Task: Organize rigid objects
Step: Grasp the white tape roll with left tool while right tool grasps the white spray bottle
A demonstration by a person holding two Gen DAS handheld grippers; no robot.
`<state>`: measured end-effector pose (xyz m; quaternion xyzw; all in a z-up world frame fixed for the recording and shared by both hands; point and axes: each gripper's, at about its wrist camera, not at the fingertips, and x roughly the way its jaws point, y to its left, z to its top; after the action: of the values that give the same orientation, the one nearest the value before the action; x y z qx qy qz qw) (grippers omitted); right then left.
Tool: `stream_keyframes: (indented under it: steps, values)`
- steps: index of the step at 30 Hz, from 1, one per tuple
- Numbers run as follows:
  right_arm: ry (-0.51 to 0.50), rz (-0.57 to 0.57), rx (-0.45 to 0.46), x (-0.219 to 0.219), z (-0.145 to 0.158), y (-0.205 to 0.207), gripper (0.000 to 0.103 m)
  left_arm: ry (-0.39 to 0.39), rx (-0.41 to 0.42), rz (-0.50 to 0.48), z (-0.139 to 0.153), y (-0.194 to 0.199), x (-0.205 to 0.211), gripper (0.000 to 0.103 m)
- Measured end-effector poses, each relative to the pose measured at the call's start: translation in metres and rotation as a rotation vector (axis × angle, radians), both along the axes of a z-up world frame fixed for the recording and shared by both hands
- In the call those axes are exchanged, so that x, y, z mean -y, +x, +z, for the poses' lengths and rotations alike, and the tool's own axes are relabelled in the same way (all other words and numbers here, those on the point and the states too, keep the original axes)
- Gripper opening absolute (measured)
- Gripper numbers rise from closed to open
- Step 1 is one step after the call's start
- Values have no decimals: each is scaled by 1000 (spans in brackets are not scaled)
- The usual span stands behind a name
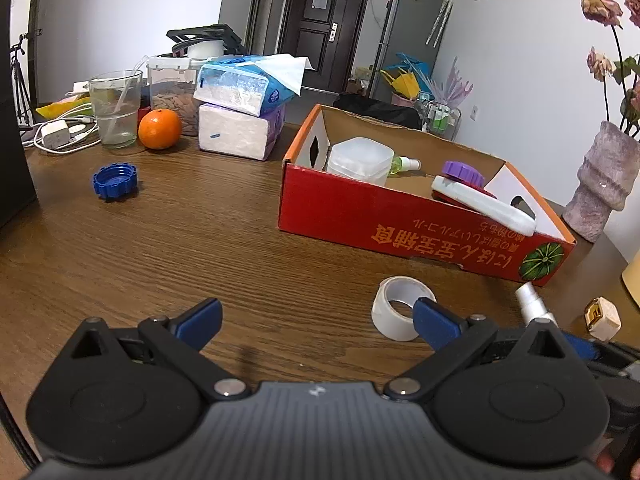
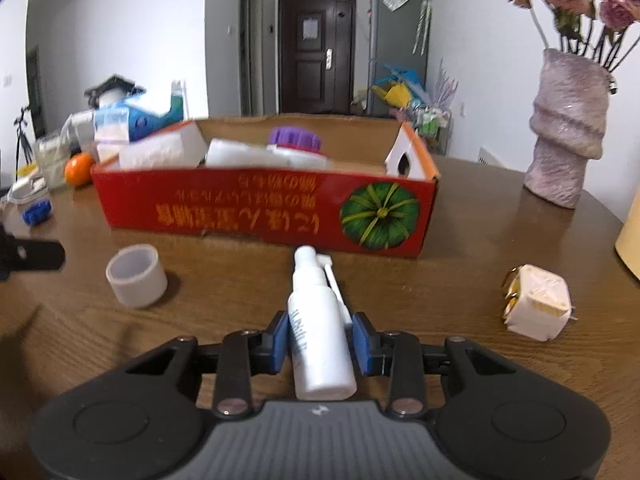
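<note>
Right claw (image 2: 320, 344) gripping white spray bottle (image 2: 320, 336) above tabletop (image 2: 240, 280), near red box (image 2: 264, 208) | left claw (image 1: 316, 320) hanging spread wide, empty, beside tape roll (image 1: 396, 312) | advice: lifting nozzle clear of box wall before releasing.

One red box (image 1: 400, 224); two tissue packs (image 1: 240, 88); one orange (image 1: 159, 128); one tape roll (image 1: 396, 312); two spray bottles (image 2: 320, 344)

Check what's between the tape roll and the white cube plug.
The white spray bottle, clamped in the right tongs, lies between the tape roll and cube plug, as seen in the right wrist view.
</note>
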<state>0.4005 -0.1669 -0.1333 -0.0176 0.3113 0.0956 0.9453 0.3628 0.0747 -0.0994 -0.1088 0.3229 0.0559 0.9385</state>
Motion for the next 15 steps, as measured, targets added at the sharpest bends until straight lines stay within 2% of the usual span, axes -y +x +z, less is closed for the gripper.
stream_keyframes:
  steps: [4, 11, 15]
  values:
    - [46, -35, 35, 10, 8, -4, 33, -8, -21, -40, -7, 11, 8, 103]
    - [79, -67, 60, 20, 16, -5, 33, 50, -66, -137, -20, 25, 35, 103]
    - [79, -77, 63, 21, 17, -4, 33, 53, -95, -138, -27, 35, 42, 103]
